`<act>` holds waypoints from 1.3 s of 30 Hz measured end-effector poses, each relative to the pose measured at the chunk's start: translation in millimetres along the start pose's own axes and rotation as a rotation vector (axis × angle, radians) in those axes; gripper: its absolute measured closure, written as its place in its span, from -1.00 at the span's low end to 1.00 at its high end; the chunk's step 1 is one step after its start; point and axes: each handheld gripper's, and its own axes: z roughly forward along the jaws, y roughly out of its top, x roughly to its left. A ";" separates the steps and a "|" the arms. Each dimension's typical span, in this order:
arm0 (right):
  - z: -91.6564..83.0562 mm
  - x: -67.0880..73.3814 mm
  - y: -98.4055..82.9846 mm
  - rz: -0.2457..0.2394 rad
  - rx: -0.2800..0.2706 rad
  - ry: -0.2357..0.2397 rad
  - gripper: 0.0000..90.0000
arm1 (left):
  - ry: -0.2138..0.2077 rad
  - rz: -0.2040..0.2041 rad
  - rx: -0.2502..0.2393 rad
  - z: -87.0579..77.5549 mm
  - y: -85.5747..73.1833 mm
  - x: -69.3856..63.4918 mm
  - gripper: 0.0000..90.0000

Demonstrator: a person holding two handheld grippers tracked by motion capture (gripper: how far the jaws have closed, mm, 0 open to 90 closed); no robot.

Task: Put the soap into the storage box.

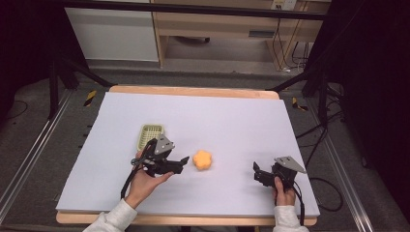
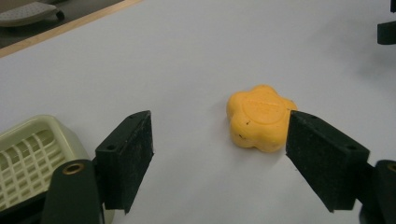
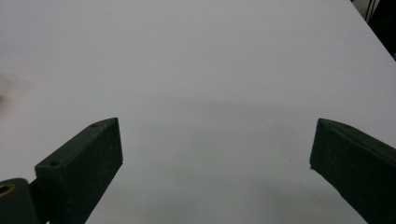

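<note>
An orange flower-shaped piece lies on the white table top, seen close in the left gripper view. My left gripper sits just left of it, open, jaws pointing toward it; in the left gripper view the piece lies just beyond the right jaw's tip, not between the pads. A pale yellow-green slotted tray rests behind the left hand, also at the lower left of the left gripper view. My right gripper stands open near the front right, with bare table between its jaws.
The white table top has a wooden rim at the back and front. Black frame legs and cables stand on the floor to both sides. A wooden shelf unit stands beyond the table.
</note>
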 end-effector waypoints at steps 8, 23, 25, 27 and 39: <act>0.5 1.0 -0.3 -0.003 0.007 -0.003 -0.93 | -0.028 0.021 0.033 11.9 8.2 -4.0 -0.50; 1.0 1.0 -0.5 -0.004 0.008 0.002 -0.94 | -0.076 0.082 0.131 40.8 21.5 -16.2 -0.50; 1.3 0.8 -0.4 -0.004 0.012 0.007 -0.93 | -0.082 0.092 0.139 43.8 23.7 -18.7 -0.50; 1.5 0.9 -0.5 -0.006 0.014 0.007 -0.93 | -0.089 0.107 0.152 47.6 25.9 -21.1 -0.49; 3.0 1.3 -0.5 -0.011 0.025 0.003 -0.93 | -0.117 0.127 0.213 65.5 25.5 -28.6 -0.50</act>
